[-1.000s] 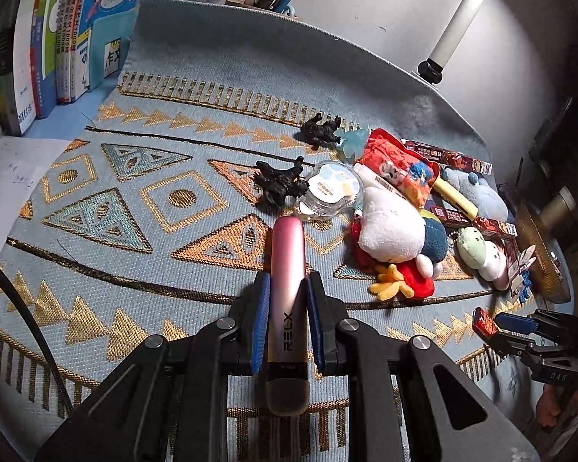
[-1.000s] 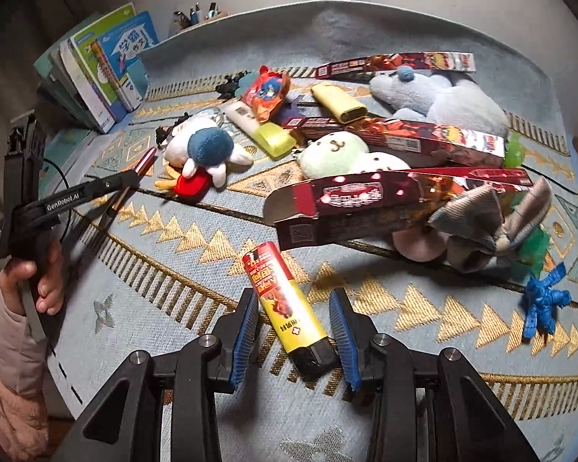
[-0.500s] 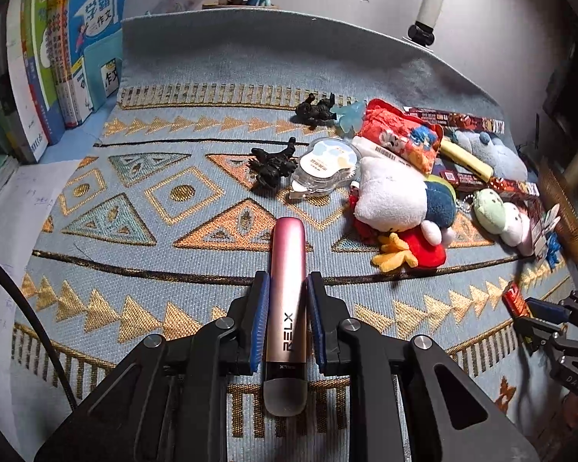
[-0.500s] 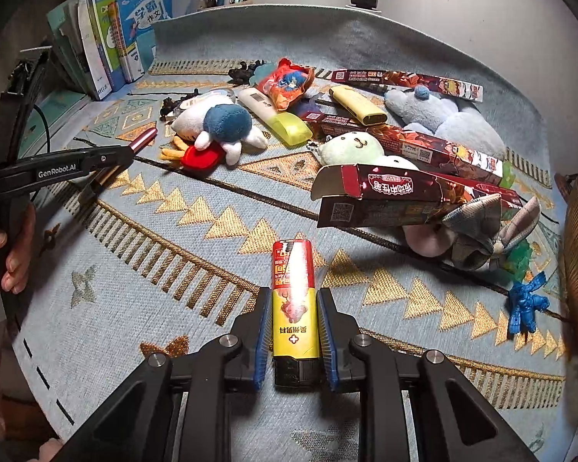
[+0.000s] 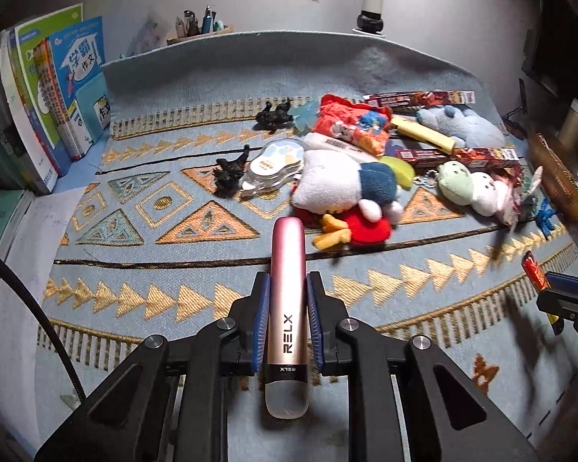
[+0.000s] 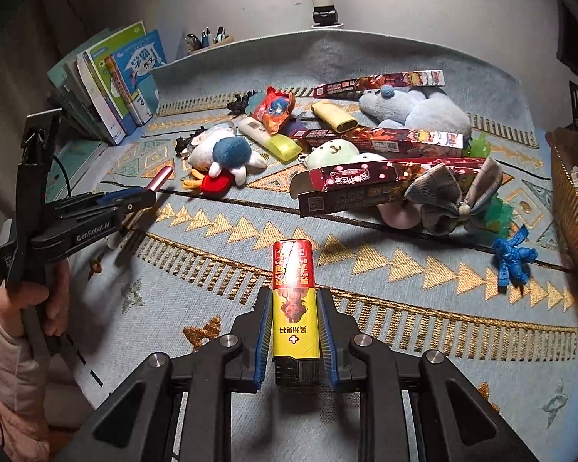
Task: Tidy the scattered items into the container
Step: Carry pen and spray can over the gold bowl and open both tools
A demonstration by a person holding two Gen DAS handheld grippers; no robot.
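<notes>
Both held items have changed since a second ago: we see the right hand-held gripper point(image 6: 294, 331), which then stood open around the red-and-yellow tube point(image 6: 293, 300) lying on the patterned cloth point(image 6: 212, 346), now clamped on that tube and holding it clear of the cloth. We see the left hand-held gripper point(image 5: 287, 319) still clenched on the pink RELX stick point(image 5: 287, 308), carried further toward the right side of the tabletop, so the books point(image 5: 57, 96) at the left edge now sit further off.

In the right wrist view, we see the tube pointing away from the camera, red end outward, both blue pads pressed on its yellow part. The pink stick points likewise along the left fingers, with its grey end toward the camera.

We locate the wicker basket point(image 6: 574, 208) at the right edge of the tabletop, with at least one item inside. The remaining items lie in a cluster across the middle and far part of the cloth: a white-and-blue plush point(image 6: 223, 154), a pale blue plush point(image 6: 420, 109), long red boxes point(image 6: 381, 138), a grey bow point(image 6: 454, 196) and a blue figure point(image 6: 512, 260) near the basket.

A hand point(image 6: 31, 304) in a pale pink sleeve grips the left tool's handle at the near left corner.
</notes>
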